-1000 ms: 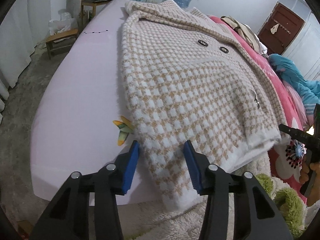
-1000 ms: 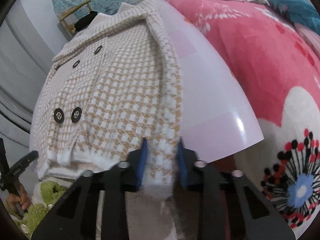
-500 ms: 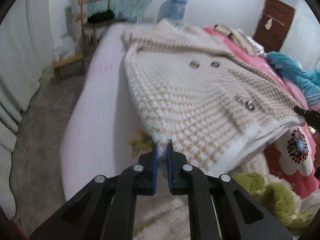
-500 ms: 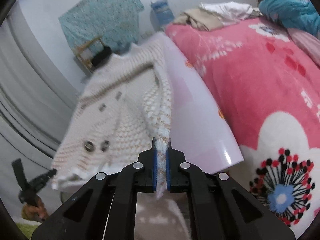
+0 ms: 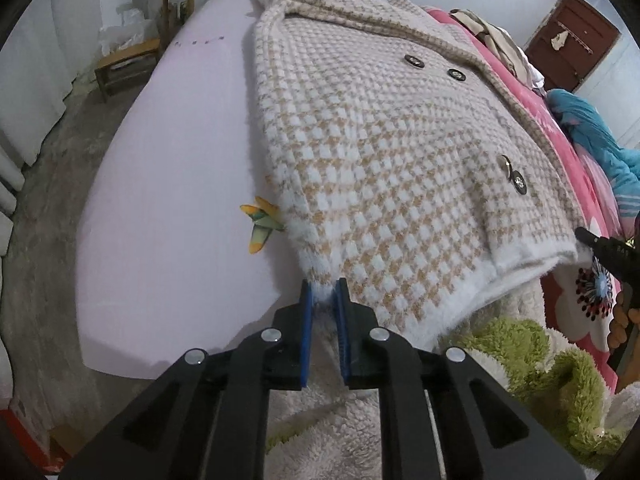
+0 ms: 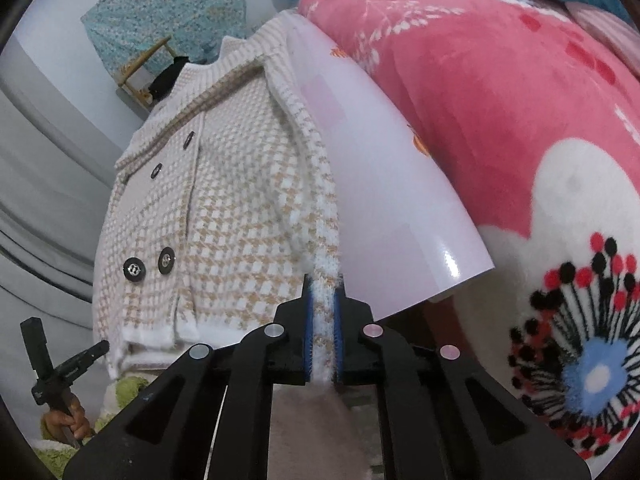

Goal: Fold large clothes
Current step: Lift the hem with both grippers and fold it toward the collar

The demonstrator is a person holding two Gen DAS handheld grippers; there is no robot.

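A fuzzy beige and white houndstooth coat (image 5: 380, 136) with dark buttons lies face up on a pale lilac board (image 5: 168, 184); it also shows in the right wrist view (image 6: 224, 216). My left gripper (image 5: 323, 286) is shut on the coat's near left hem corner at the board's front edge. My right gripper (image 6: 323, 288) is shut on the white fluffy hem at the coat's right edge, lifted slightly off the board (image 6: 392, 200). The left gripper also shows far left in the right wrist view (image 6: 86, 354).
A pink floral blanket (image 6: 520, 128) covers the bed to the right. A cream and green fluffy rug (image 5: 540, 372) lies below the board's front edge. A yellow-green sticker (image 5: 262, 220) sits on the board. Wooden chairs (image 5: 128, 60) stand at the far left.
Both grippers closed on the coat's hem corners about a second ago and keep hold. The views have tilted back down toward the board, with the hem pulled taut.
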